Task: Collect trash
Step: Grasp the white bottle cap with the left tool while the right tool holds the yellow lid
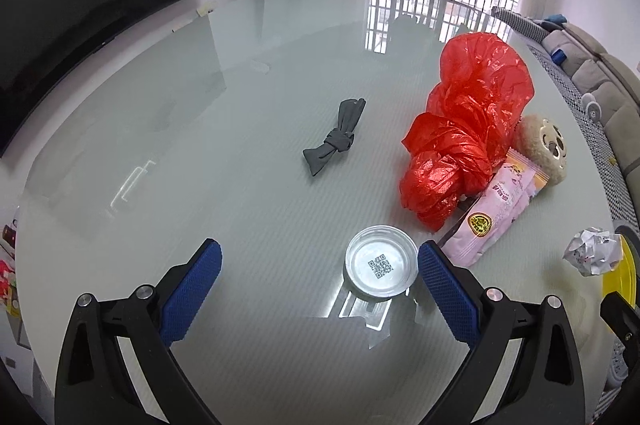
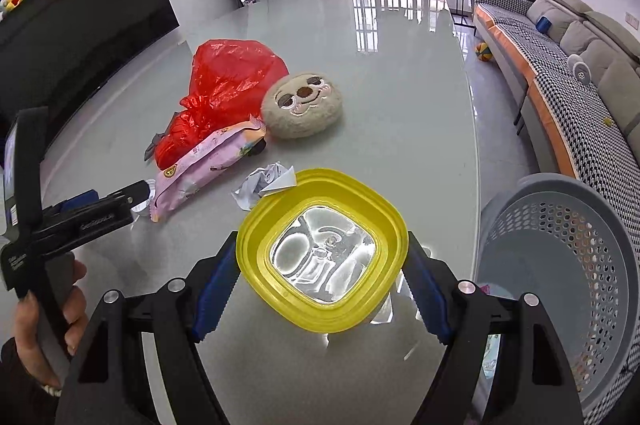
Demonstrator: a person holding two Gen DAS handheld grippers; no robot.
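A: Start at the left. What sits by the left gripper (image 1: 320,267)?

B: Its blue pads (image 1: 198,287) stand wide apart with nothing pressed between them. A small clear round lid (image 1: 381,267) with a QR code lies flat on the glass table (image 1: 200,105), inside the gap but far over to the right, its rim just beside the right-hand pad (whether it touches the pad I cannot tell).

A: And further out on the table?

B: Past the fingertips a grey knotted cloth (image 1: 336,137) lies alone near the middle. To its right is a crumpled red plastic bag (image 1: 468,129), with a pink snack wrapper (image 1: 492,213) leaning against its near side and a plush sloth face (image 1: 544,149) behind the wrapper. A crumpled paper ball (image 1: 592,251) lies near the right edge, well apart from the left gripper's fingers.

A: Now the right side.

B: The right gripper (image 2: 322,281) is clamped on a yellow-rimmed clear container (image 2: 322,253); its pads (image 2: 214,291) press on the yellow rim from both sides, and the container's mouth faces the camera. The same paper ball (image 2: 262,185) lies just beyond the container's far rim, outside the fingers. The wrapper (image 2: 200,165), bag (image 2: 224,89) and sloth (image 2: 302,105) lie further off to the left.

A: Anything at the edges?

B: At the left edge a hand (image 2: 48,321) holds the handle of the other gripper. At the right, off the table, stands a grey perforated basket (image 2: 580,265)
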